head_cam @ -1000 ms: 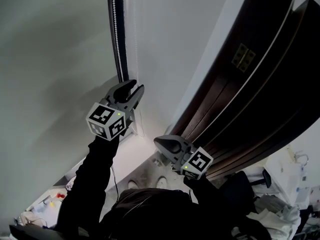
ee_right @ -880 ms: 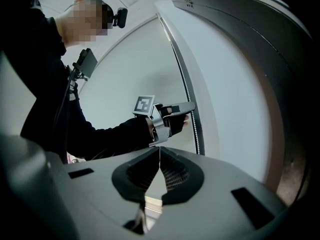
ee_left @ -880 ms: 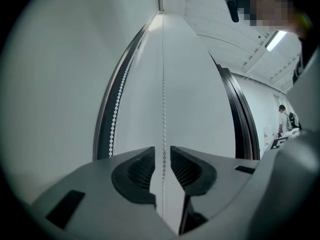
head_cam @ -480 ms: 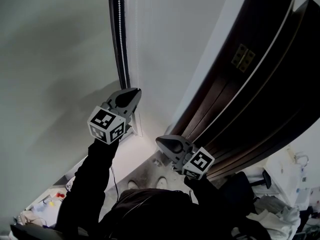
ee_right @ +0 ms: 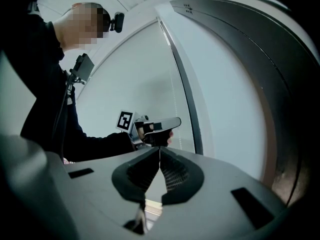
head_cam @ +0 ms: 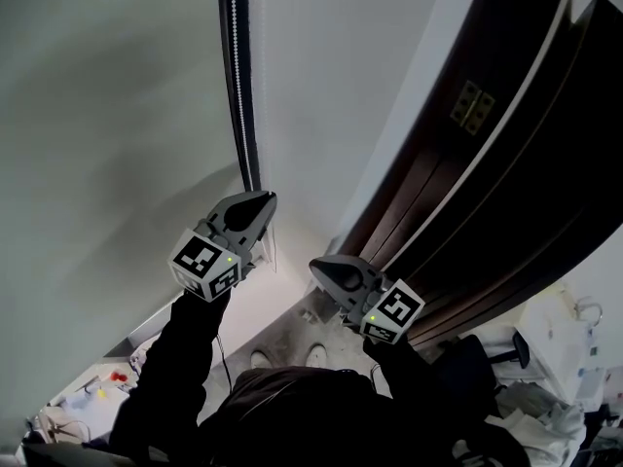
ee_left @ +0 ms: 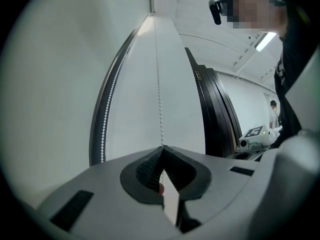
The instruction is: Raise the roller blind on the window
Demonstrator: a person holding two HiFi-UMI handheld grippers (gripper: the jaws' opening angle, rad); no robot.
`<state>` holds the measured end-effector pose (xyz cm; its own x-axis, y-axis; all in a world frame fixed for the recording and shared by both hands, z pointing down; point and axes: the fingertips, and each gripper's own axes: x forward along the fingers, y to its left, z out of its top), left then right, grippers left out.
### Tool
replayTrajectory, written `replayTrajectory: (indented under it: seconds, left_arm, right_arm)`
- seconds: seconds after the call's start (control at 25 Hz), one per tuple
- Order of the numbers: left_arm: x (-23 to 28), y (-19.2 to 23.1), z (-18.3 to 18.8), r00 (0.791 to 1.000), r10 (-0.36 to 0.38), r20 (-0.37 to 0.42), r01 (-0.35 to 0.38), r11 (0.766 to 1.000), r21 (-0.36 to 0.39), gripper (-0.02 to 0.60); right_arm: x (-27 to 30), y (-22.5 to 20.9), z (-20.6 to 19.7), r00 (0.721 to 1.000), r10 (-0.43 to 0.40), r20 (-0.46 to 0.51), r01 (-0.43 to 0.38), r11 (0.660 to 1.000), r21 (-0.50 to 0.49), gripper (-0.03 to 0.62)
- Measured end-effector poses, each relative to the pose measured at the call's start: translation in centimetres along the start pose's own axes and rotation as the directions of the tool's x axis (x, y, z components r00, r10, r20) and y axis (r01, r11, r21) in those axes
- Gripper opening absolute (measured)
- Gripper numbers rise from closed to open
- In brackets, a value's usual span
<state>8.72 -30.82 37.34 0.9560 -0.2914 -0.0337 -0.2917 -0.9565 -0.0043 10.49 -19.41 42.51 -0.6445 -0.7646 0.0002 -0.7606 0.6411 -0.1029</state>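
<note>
Squeezing the left gripper tight shut on the thin bead chain, at about 9 o'clock in the head view. Pinching the chain right at the jaw tips in the left gripper view, with the little white beads running straight up toward 12 o'clock. Showing a second line of beads there, along a dark strip at 9 o'clock. Holding the right gripper at about 6 o'clock in the head view, near the left one but not touching it. Pressing its jaws together too, with nothing between them. Showing the roller blind as a big pale grey sheet at 10 o'clock in the head view, just left of the dark strip and the chain. Standing close to a dark brown door at 2 o'clock, with a small hinge on it. Looking down past a dark sleeve to two pale shoes on the floor at 6 o'clock.
</note>
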Motion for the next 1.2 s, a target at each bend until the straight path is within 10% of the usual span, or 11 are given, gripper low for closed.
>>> replayTrajectory:
  seconds: [0.28, 0.6, 0.88, 1.2]
  left_arm:
    - [-1.4, -1.5, -3.4, 0.999, 0.003, -0.048, -0.004, 1.000, -0.031, 0.006]
    - [-3.6, -7.1, -16.3, 0.972, -0.099, -0.215, 0.056, 0.979, -0.195, 0.006]
    - [-6.2, -11.6, -21.0, 0.985, -0.121, -0.121, 0.088, 0.966, -0.245, 0.006]
    - [-7.9, -12.9, -20.8, 0.990, -0.102, -0.097, 0.077, 0.970, -0.230, 0.006]
  right_arm:
    - [0.0, 0.5, -0.2, 1.000, 0.023, -0.003, -0.023, 1.000, 0.007, 0.008]
    - [1.3, 1.8, 1.3, 0.996, 0.086, 0.011, -0.086, 0.996, 0.000, 0.056]
    - [3.4, 2.4, 5.7, 0.976, 0.210, 0.064, -0.213, 0.975, 0.057, 0.192]
    - [5.0, 4.3, 10.3, 0.941, 0.333, 0.052, -0.333, 0.943, -0.020, 0.087]
